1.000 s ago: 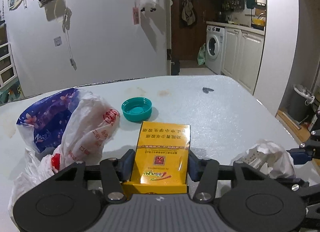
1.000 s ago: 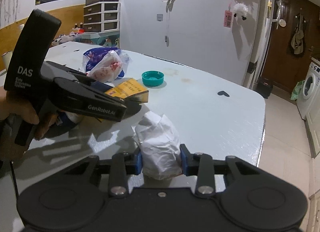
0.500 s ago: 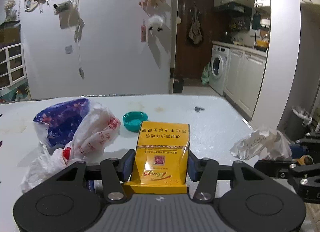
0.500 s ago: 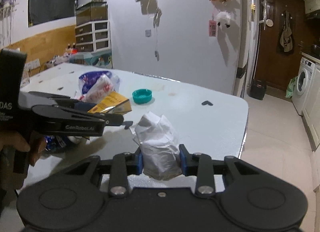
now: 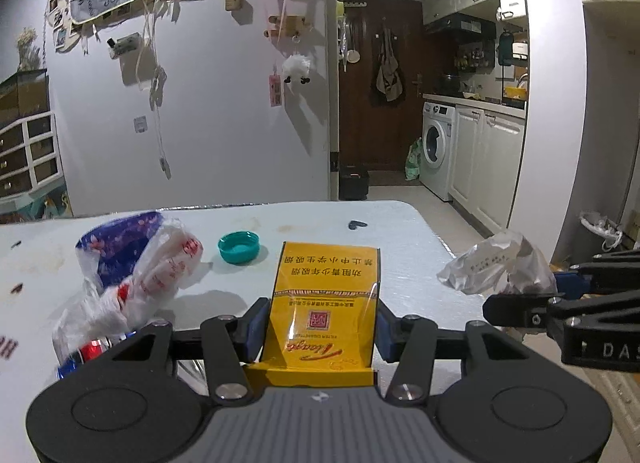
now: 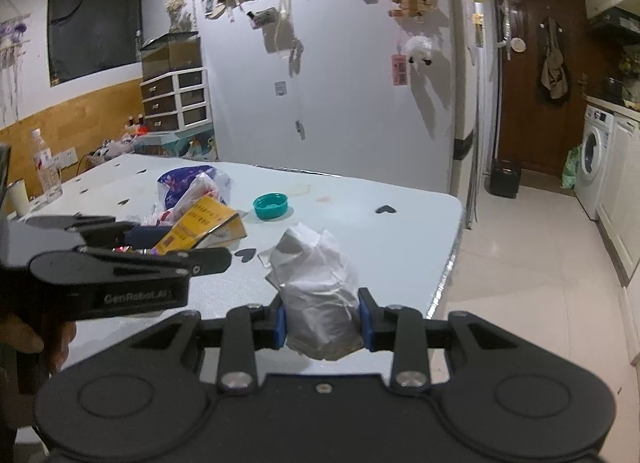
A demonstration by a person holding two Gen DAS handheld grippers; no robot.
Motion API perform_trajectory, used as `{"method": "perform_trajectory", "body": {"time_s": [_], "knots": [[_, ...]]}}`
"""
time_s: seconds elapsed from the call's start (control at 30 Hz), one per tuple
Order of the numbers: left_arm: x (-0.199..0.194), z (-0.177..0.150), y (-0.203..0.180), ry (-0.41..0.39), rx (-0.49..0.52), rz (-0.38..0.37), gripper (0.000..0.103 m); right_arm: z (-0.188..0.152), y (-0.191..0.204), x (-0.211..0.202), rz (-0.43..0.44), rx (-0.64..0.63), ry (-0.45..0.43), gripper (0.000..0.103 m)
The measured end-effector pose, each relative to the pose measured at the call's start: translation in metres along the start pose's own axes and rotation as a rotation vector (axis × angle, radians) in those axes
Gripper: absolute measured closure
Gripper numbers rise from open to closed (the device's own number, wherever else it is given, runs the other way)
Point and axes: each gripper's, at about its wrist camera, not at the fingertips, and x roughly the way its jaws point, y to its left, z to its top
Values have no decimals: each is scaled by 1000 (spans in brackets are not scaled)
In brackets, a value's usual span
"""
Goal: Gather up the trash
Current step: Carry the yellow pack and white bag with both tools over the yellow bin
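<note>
The left gripper is clamped on a yellow pack, its blue pads pressed against both side faces; the pack stands up out of the jaws with its face to the camera, lifted off the table. Its print reads upside down: a row of Chinese characters across the far end, a small red seal in the middle, and a red script word nearest the tool that looks like "Viiage" but is not sharp enough to be sure of. The right gripper is closed on a crumpled white paper wad, squeezed between its blue pads and held above the table's near edge; faint grey print shows on the wad but cannot be read. To the right of the left tool, the other gripper's black arm shows white letters "DAS" cut by the frame edge; to the left of the right tool, the left gripper's arm carries the mark "GenRobot.AI". Ahead and left of the pack lies a heap of plastic bags on the table, a white one with red characters over a blue one with pink flowers. Just beyond the pack, slightly left, a teal cap sits open side up. Farther ahead, right, is a small dark heart sticker.
</note>
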Motion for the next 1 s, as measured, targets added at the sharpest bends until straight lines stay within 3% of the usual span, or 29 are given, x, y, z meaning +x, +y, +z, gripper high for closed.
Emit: {"method": "perform_trajectory", "body": {"time_s": [0.67, 1.0], "knots": [[-64, -8, -63, -8, 8, -12, 50, -27, -41, -89, -66, 74, -54, 68], [-72, -10, -124, -13, 27, -79, 50, -54, -89, -139, -163, 129, -72, 68]]}}
